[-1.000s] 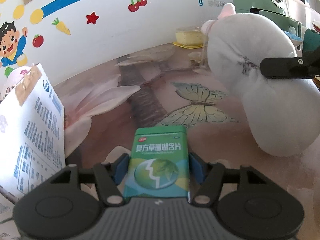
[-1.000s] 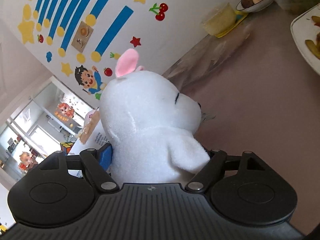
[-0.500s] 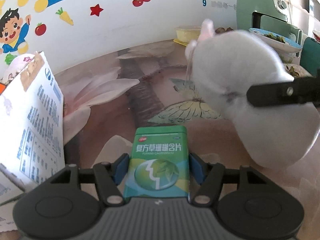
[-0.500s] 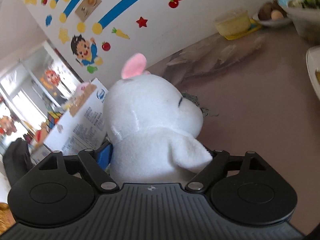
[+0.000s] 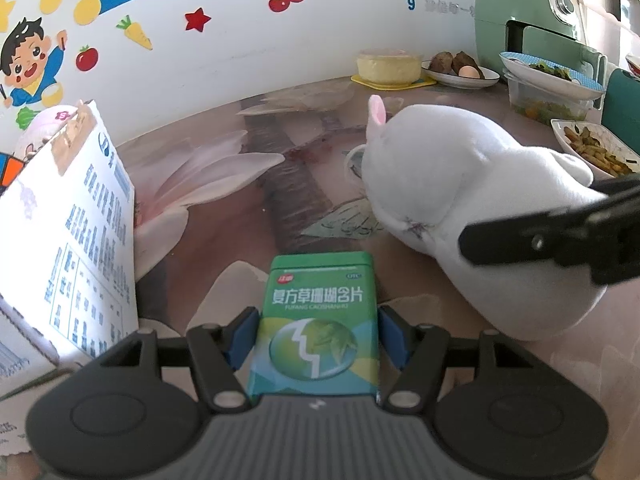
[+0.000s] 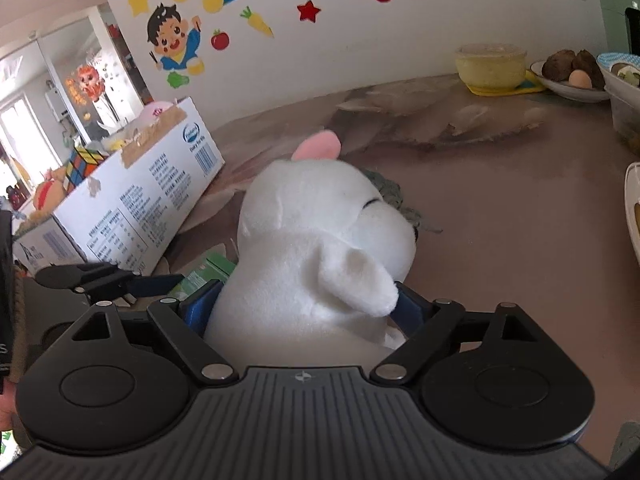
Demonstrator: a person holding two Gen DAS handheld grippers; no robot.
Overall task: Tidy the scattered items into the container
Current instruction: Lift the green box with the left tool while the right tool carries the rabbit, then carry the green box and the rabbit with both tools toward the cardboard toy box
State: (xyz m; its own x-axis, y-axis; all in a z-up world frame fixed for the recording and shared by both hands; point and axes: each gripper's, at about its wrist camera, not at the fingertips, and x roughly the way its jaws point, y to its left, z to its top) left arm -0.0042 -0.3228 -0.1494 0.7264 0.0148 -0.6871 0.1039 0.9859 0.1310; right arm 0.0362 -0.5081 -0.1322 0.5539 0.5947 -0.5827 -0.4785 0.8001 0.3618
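Note:
A green medicine tin (image 5: 316, 320) sits upright between the blue pads of my left gripper (image 5: 316, 332), which is shut on it just above the table. A white plush toy (image 6: 316, 240) with a pink ear fills my right gripper (image 6: 304, 308). Its jaws stand wide and both pads lie against the toy's sides. In the left wrist view the plush toy (image 5: 460, 184) leans head-down toward the table, with a right finger (image 5: 540, 240) across its body. I cannot tell whether it touches the table. The open cardboard box (image 6: 152, 196) stands to the left.
The cardboard box (image 5: 92, 208) holds a puzzle cube (image 6: 82, 162) and soft toys. Along the back right are a yellow lidded bowl (image 5: 388, 66), plates of food (image 5: 592, 152) and a green appliance (image 5: 532, 16). A wall with stickers runs behind the table.
The right gripper rolled upright and carried the plush toy leftward, nearer the tin and box. Its jaws widened around the toy. The left gripper and tin stayed put.

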